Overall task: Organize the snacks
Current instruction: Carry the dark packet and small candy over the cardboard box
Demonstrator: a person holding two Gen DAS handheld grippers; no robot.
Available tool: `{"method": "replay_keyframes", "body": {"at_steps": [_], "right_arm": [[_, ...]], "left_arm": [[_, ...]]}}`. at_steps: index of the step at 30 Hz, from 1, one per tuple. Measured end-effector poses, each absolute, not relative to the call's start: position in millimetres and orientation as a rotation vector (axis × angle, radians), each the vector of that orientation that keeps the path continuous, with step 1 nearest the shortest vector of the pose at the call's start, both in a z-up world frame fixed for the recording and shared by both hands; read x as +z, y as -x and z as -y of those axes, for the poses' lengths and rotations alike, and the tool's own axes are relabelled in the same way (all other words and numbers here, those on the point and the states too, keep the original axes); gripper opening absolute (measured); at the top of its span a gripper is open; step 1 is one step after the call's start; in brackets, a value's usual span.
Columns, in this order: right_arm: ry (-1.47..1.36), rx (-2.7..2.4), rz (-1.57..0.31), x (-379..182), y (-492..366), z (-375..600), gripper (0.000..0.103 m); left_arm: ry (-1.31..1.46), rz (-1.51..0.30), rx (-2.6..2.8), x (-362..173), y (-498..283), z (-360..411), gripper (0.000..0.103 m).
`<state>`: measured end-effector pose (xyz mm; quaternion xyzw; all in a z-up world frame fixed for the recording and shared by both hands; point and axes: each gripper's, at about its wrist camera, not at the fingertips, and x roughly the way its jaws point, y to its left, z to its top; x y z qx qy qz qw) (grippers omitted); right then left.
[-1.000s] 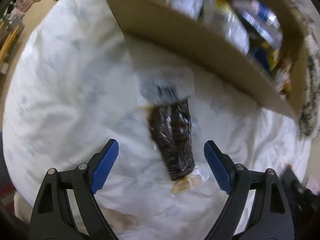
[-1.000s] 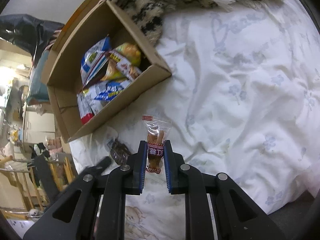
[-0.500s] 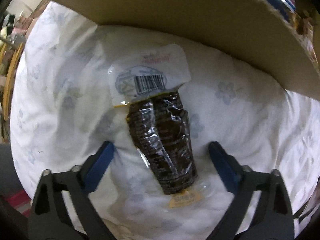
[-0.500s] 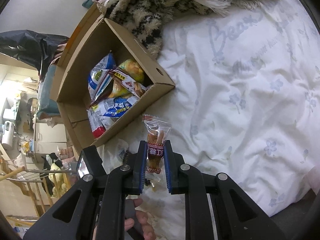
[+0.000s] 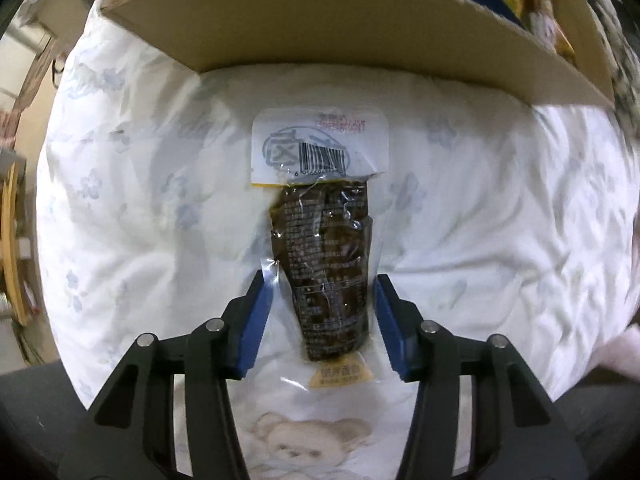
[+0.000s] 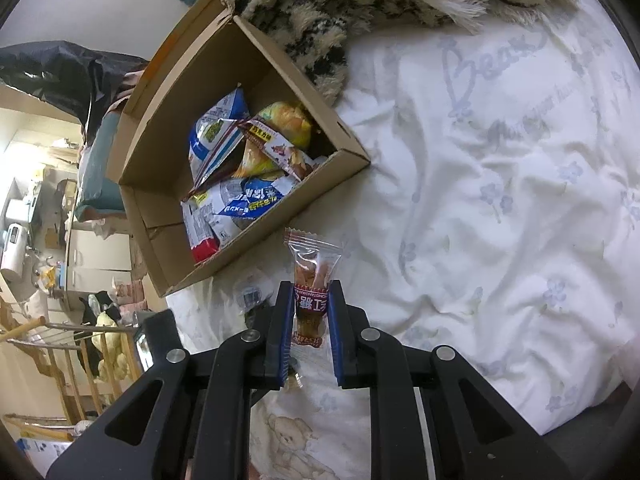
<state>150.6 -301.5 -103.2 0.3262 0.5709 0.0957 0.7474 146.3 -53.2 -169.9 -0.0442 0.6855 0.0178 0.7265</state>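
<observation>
L gripper (image 5: 320, 320) agape round dark clear-wrapped snack pack (image 5: 326, 268) w/ barcode; R gripper (image 6: 310, 336) clamps red-label snack (image 6: 312, 280).

Both views are dim and soft, with strong fisheye bending and black corners. In the left wrist view the white quilt (image 5: 480, 208) is the brightest area, smeared with motion blur toward its right edge; the cardboard box (image 5: 360, 32) casts a faint shadow just below its wall. In the right wrist view, warm light glows in the room left of the box (image 6: 168, 184).
</observation>
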Motion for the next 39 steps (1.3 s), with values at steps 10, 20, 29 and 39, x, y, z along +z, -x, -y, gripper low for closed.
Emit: {"method": "replay_keyframes", "body": {"at_steps": [10, 20, 29, 39], "right_arm": [[-0.685, 0.223, -1.264, -102.4, -141.3, 295.7, 0.017], [-0.730, 0.292, -1.243, -91.7, -137.2, 298.2, 0.017], [-0.711, 0.401, -1.125, -58.8, -159.2, 285.5, 0.018], [-0.601, 0.437, -1.036, -36.9, -211.7, 271.0, 0.017]], "left_arm": [[0.072, -1.423, -0.014, -140.1, -91.2, 27.1, 0.046], [0.094, -1.232, -0.062, -60.1, -55.9, 3.8, 0.046], [0.101, -1.076, -0.067, -5.2, -129.2, 2.0, 0.046], [0.018, -1.044, -0.033, -4.3, -209.7, 12.6, 0.046]]}}
